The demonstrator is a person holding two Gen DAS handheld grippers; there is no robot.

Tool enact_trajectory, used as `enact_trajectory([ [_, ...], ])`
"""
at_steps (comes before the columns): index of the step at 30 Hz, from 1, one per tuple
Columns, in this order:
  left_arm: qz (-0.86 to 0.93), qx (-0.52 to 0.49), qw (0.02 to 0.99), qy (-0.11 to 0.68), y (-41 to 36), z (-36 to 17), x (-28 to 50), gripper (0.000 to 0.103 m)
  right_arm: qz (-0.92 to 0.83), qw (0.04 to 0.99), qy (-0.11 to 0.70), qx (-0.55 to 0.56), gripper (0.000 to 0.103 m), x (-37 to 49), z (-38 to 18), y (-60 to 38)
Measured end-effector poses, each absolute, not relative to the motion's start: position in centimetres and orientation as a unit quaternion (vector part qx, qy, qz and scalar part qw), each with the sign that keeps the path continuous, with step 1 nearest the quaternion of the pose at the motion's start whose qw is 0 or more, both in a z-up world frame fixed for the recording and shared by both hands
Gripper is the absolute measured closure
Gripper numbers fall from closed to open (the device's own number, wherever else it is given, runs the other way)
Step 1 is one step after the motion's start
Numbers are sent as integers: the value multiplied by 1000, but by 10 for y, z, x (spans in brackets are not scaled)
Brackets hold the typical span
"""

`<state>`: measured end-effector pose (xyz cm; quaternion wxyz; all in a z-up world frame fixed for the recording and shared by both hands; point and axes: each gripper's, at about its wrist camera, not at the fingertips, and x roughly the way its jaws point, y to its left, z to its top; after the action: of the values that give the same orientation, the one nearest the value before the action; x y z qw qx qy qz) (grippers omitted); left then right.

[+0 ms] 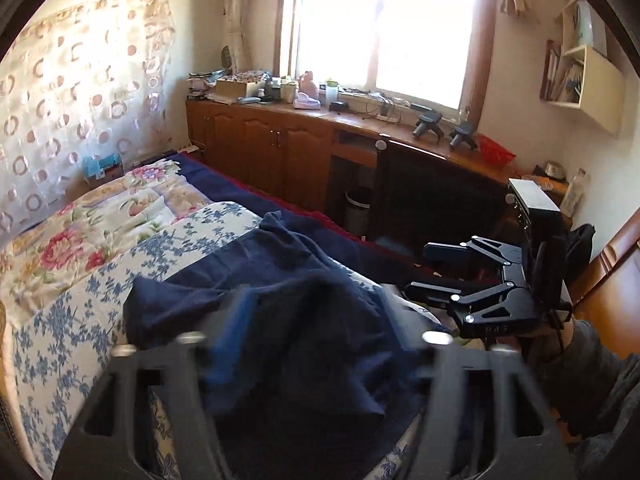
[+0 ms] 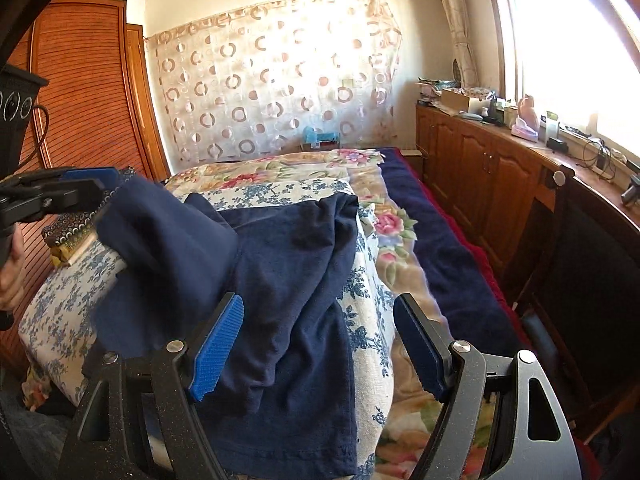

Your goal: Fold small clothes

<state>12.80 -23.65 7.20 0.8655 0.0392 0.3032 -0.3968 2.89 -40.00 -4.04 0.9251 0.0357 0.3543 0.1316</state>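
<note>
A dark navy garment [image 2: 280, 280] lies rumpled on a blue-flowered cushion [image 2: 68, 300] on the bed. It also shows in the left wrist view [image 1: 280, 300]. My left gripper [image 2: 104, 190] is shut on a raised fold of the garment at its left side; in its own view the fingers are blurred and half hidden by cloth. My right gripper [image 2: 320, 344] is open, its blue pads [image 2: 218, 344] astride the garment's near edge, holding nothing. It shows open at the right in the left wrist view [image 1: 428, 272].
A floral quilt [image 2: 300, 168] and a dark blue blanket [image 2: 440, 260] cover the bed. A wooden cabinet run [image 2: 492, 168] with clutter stands along the window wall. A wooden wardrobe [image 2: 88, 92] stands at left. A patterned box [image 2: 68, 236] lies by the cushion.
</note>
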Motion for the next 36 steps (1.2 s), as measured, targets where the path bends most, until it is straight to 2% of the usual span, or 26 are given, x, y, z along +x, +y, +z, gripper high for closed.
enact_trajectory([
  [17,-265,-3,907,328,-125,23,114,24,194,915,354,-9,24,63,-26,-348],
  [29,-220,-19,923,315,-87,14,104,24,305,871,379,-65,24,114,-33,-257],
  [36,-210,-35,924,318,-73,8,104,24,357,831,417,-87,24,135,-56,-213],
])
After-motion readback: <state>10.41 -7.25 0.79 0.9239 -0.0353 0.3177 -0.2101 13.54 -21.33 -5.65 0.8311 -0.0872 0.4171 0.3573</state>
